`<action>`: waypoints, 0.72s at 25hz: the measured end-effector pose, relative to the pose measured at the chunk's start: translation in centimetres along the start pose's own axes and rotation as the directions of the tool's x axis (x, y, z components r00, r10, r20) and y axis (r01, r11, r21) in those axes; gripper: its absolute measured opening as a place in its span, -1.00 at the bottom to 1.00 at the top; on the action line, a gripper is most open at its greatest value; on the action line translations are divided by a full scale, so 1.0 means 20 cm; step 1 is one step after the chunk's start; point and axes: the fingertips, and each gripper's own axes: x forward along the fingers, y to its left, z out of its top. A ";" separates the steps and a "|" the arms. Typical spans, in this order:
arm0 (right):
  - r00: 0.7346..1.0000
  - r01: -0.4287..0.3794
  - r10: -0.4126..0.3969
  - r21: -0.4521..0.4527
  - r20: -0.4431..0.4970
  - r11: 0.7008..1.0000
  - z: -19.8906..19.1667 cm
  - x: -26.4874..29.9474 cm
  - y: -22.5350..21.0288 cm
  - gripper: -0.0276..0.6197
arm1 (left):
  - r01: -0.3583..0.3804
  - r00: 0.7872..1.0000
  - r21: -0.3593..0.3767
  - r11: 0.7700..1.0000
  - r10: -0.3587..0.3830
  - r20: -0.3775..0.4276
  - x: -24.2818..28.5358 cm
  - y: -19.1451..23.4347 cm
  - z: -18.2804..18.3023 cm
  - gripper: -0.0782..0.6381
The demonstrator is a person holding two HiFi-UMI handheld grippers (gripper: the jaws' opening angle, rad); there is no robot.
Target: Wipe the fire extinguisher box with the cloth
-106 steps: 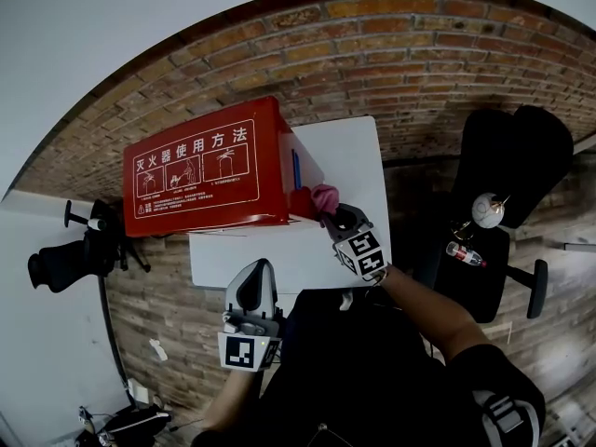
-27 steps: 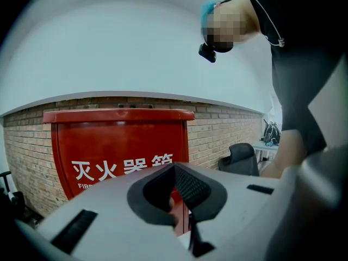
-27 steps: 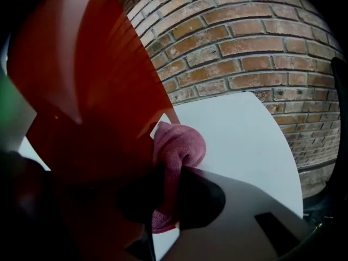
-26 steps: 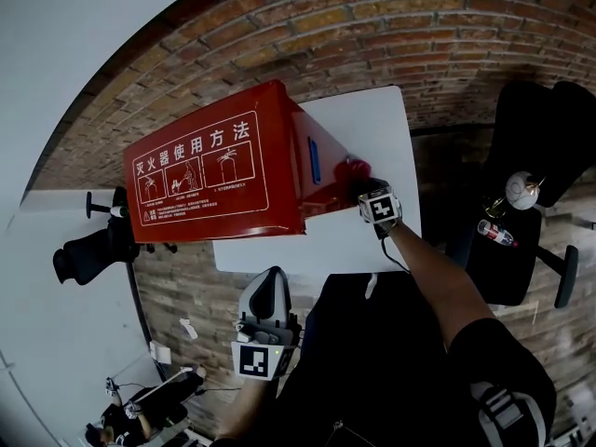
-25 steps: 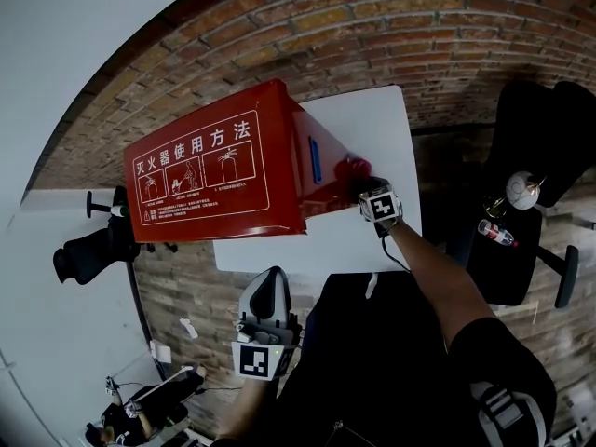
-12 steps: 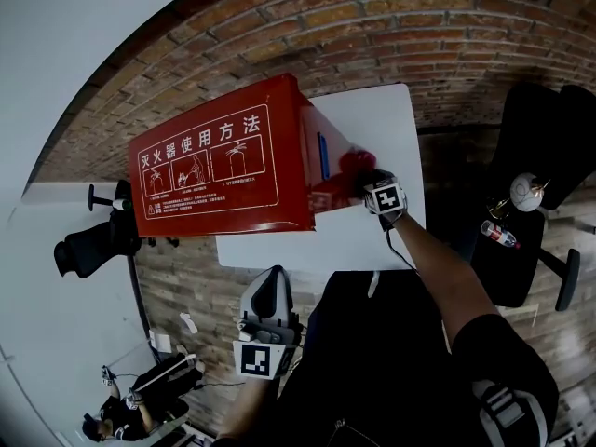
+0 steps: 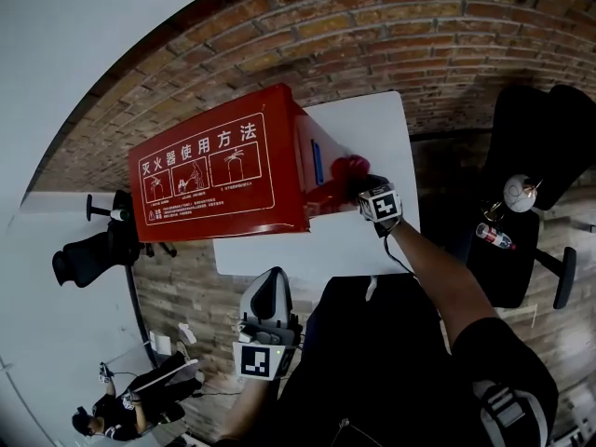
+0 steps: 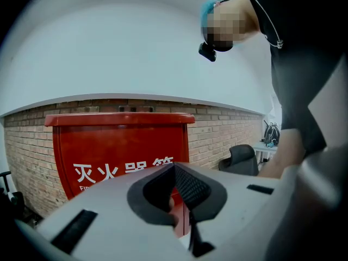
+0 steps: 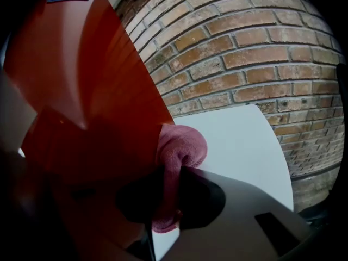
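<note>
Right tongs (image 9: 167, 200) press plush cloth (image 9: 182, 144) against glossy box (image 7: 216, 171).

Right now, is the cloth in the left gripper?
No, the pink cloth is pinched between the jaws of the right gripper, held against the side of the red fire extinguisher box.

Brick wall (image 7: 419, 26) behind white table (image 7: 372, 128); black office chair (image 7: 535, 147) right, second black chair (image 7: 88, 250) left.

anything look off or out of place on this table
Nothing stands out. The red fire extinguisher box stands upright on the white table, and the right gripper holds the pink cloth against its side.
</note>
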 end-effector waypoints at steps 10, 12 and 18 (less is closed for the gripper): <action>0.997 -0.032 0.031 0.010 0.075 0.999 0.15 -0.13 0.10 -0.70 | 0.021 0.999 -0.006 1.000 -0.021 0.030 0.02 -0.01 0.02 -0.65; 0.995 -0.043 0.041 0.012 0.089 0.999 0.17 -0.16 0.12 -0.70 | 0.024 0.999 -0.006 1.000 -0.024 0.033 0.02 -0.02 0.02 -0.65; 0.989 -0.075 0.072 0.019 0.132 0.997 0.25 -0.25 0.18 -0.70 | 0.037 0.998 -0.005 0.999 -0.037 0.044 0.03 -0.03 0.03 -0.65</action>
